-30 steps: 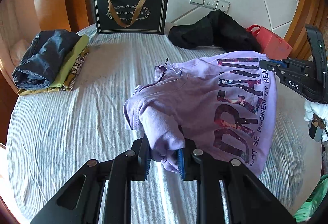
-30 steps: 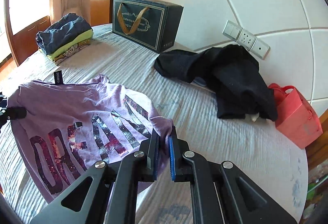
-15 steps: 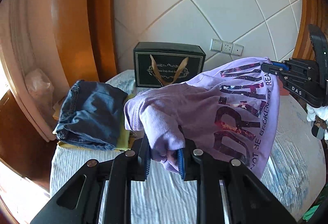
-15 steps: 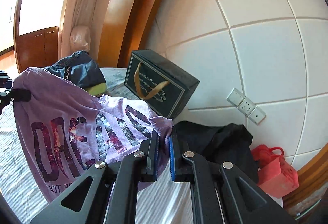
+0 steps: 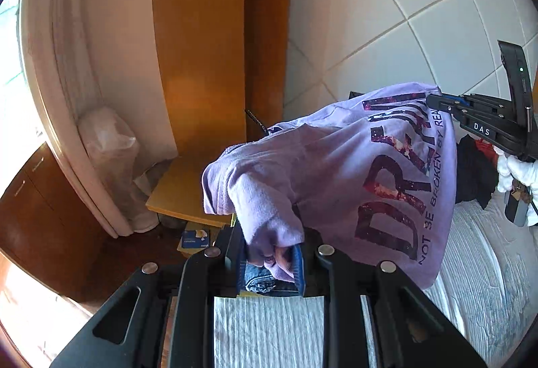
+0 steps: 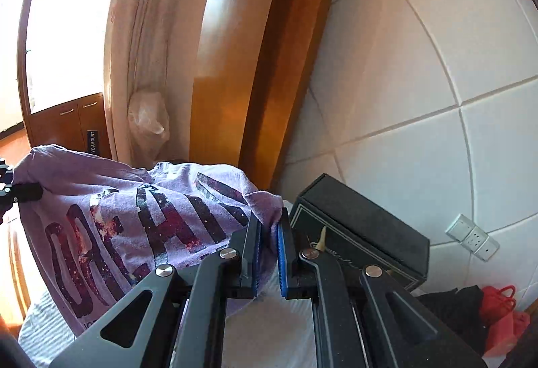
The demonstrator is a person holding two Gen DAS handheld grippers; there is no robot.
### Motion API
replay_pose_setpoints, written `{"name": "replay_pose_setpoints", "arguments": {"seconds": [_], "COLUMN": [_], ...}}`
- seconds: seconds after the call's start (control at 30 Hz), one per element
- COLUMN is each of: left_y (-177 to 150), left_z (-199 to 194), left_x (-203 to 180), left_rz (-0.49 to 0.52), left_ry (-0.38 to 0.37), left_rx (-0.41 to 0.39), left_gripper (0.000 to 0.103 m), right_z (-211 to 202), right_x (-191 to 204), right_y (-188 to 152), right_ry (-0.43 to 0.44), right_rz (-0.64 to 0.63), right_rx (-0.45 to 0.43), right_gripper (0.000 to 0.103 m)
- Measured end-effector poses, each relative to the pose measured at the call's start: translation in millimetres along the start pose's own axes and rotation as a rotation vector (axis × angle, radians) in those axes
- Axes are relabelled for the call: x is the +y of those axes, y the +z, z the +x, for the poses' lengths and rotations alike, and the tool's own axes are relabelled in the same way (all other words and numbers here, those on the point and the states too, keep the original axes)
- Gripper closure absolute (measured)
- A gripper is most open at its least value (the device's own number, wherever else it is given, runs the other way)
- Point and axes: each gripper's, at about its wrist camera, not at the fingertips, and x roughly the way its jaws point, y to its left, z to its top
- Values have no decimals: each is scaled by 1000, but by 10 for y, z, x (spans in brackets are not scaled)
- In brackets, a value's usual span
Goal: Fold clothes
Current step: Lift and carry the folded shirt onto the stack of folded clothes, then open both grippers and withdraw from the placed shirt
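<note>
A lilac T-shirt (image 5: 353, 166) with a dark "DREAM" print hangs in the air between my two grippers, above the bed. My left gripper (image 5: 270, 262) is shut on a bunched lilac corner of it. My right gripper (image 6: 268, 245) is shut on the other corner, and it shows at the right of the left wrist view (image 5: 447, 105) pinching the shirt's top edge. The shirt also fills the lower left of the right wrist view (image 6: 134, 216), with the left gripper's tip at the left edge (image 6: 20, 191). The print faces both cameras.
The white ribbed bedspread (image 5: 269, 327) lies below. Folded jeans (image 5: 262, 280) sit just under my left jaws. A black gift box (image 6: 363, 233), a black garment (image 6: 447, 304) and a red bag (image 6: 501, 310) lie by the white padded headboard. A wooden panel (image 5: 201, 31) and nightstand (image 5: 185, 186) stand left.
Both grippers have risen and tilted up with the shirt, lifting it clear off the bed. The views now show wall and wood panel instead of the bedspread.
</note>
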Motion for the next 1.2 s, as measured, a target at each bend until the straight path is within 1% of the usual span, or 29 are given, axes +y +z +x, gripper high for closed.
{"name": "replay_pose_setpoints", "arguments": {"seconds": [0.07, 0.13, 0.17, 0.2, 0.23, 0.27, 0.3, 0.37, 0.4, 0.47, 0.6, 0.67, 0.73, 0.83, 0.97, 1.07, 1.2], "left_y": [-136, -292, -369, -432, -470, -499, -508, -506, -506, -512, -527, -558, -606, -691, -764, -794, -793], "left_z": [414, 813, 978, 1093, 1135, 1154, 1138, 1064, 1008, 868, 635, 594, 579, 543, 428, 361, 337], "left_x": [151, 256, 295, 320, 328, 330, 324, 300, 285, 218, 11, -96, -198, -349, -548, -663, -715], "left_rz": [-18, -36, -45, -56, -64, -70, -69, -62, -64, -61, -39, -46, -52, -34, -2, 27, 28], "left_ry": [9, 42, 59, 63, 63, 65, 69, 72, 67, 58, 37, 21, 21, 19, 34, 60, 53], "left_rx": [67, 142, 173, 191, 191, 185, 176, 158, 152, 139, 138, 160, 185, 183, 164, 154, 155], "left_gripper": [75, 53, 49, 41, 36, 32, 24, 24, 24, 24, 24, 24, 24, 24, 24, 24, 24], "right_z": [470, 901, 1090, 1279, 1332, 1368, 1404, 1412, 1361, 1216, 857, 696, 567, 389, 247, 151, 66], "right_x": [55, 90, 104, 119, 132, 145, 157, 169, 161, 137, 171, 194, 230, 288, 418, 507, 555], "right_y": [-124, -331, -439, -548, -612, -671, -730, -806, -817, -835, -878, -926, -1005, -1131, -1258, -1336, -1363], "right_ry": [40, 74, 86, 97, 98, 97, 95, 85, 74, 59, 44, 46, 49, 55, 90, 109, 115], "right_rz": [33, 87, 114, 142, 142, 140, 137, 127, 124, 130, 133, 133, 137, 147, 161, 158, 173], "right_rx": [77, 158, 198, 237, 248, 255, 263, 265, 262, 259, 241, 245, 257, 260, 272, 278, 262], "right_gripper": [94, 93, 85, 68, 55, 36, 33, 31, 26, 22, 21, 20, 19, 18, 13, 13, 12]}}
